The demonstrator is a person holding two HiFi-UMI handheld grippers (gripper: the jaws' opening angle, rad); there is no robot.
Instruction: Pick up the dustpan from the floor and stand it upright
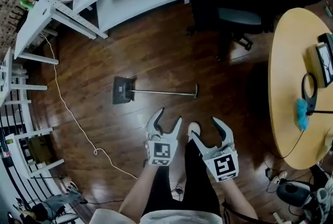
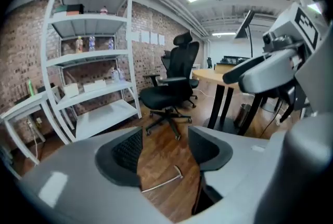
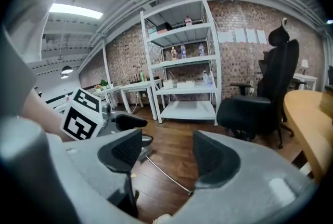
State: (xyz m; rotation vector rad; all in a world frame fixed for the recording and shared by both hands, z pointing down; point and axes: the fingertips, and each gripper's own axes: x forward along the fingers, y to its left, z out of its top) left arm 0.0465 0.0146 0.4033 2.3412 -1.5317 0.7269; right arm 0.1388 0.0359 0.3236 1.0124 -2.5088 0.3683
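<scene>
Left gripper (image 1: 169, 116), right gripper (image 1: 203, 128): jaws wide, empty | dustpan (image 1: 125, 90) flat, bare floor (image 1: 156, 56) around

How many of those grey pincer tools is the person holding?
2. The left tool is low in the head view; the right tool is just right of it. Both are open and empty. None seems hidden.

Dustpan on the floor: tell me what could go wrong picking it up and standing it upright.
The dustpan has a thin handle lying flat on the floor, so the open left tool or right tool might scrape the boards or slip off. The pan end looks heavier; a grip far along the handle may let it swing. The floor looks glossy, so once upright it could slide.
</scene>
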